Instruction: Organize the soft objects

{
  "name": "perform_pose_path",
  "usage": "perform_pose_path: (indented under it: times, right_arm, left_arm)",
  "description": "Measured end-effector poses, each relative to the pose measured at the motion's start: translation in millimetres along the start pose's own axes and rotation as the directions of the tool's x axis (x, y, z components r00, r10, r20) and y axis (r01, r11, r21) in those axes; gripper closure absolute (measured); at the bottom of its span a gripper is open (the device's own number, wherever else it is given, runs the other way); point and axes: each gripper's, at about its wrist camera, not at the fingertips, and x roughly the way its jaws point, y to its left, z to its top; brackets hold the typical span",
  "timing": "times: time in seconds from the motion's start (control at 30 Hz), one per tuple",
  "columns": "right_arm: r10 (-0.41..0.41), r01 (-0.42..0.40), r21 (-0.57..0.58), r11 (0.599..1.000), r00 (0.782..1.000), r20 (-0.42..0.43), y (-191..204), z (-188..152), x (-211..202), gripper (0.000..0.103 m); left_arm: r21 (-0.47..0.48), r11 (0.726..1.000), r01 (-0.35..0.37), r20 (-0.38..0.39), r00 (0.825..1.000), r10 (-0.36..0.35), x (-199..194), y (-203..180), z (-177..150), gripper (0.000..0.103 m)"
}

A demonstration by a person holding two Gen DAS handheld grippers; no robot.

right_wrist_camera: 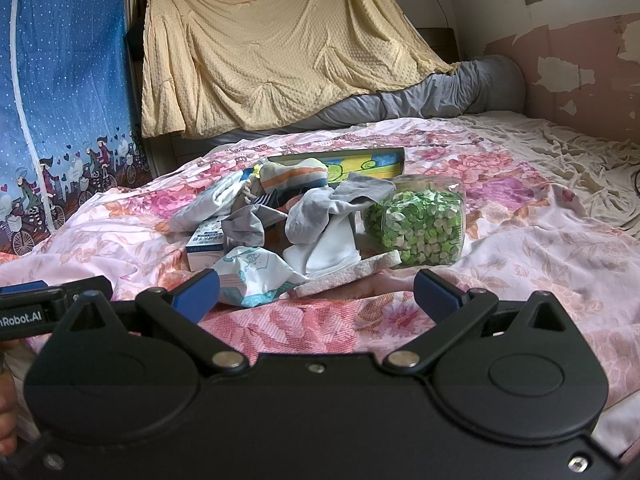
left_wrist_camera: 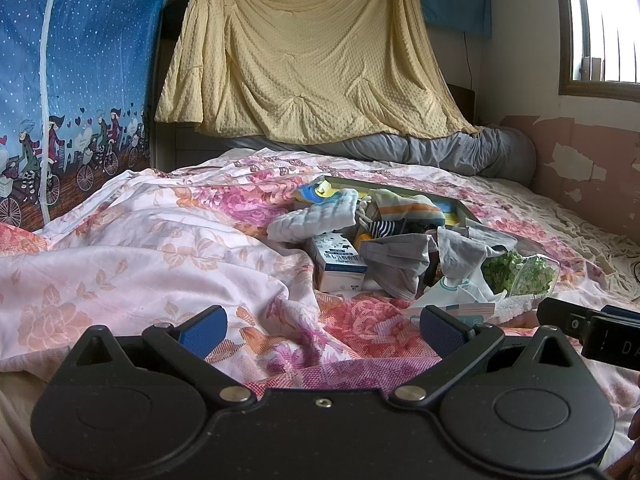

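Left gripper [left_wrist_camera: 324, 326] and right gripper [right_wrist_camera: 316, 290], jaws apart and empty, face a sock pile [right_wrist_camera: 316, 216] mid-bed on the floral quilt [right_wrist_camera: 520, 240].

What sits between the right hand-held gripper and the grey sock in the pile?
The right hand-held gripper, open, faces the grey sock. Before it lie a crumpled white printed plastic packet, a flat white foam slab and folded white cloth. Only floral bedcover lies nearer.

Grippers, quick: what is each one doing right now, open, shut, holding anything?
Left gripper: open, holding nothing, over the floral quilt.
Right gripper: open, holding nothing, facing the sock pile.
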Motion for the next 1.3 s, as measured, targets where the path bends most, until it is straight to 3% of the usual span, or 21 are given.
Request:
perform_pose_path:
  times: [1.3]
  right_arm:
    - [0.000, 0.000, 0.000, 1.000, 1.000, 0.000, 0.4, 0.0, -0.3, 0.000]
  left_arm:
    - [-0.004, 1.000, 0.001, -0.005, 1.000, -0.001, -2.4, 0.9, -2.0, 0.001]
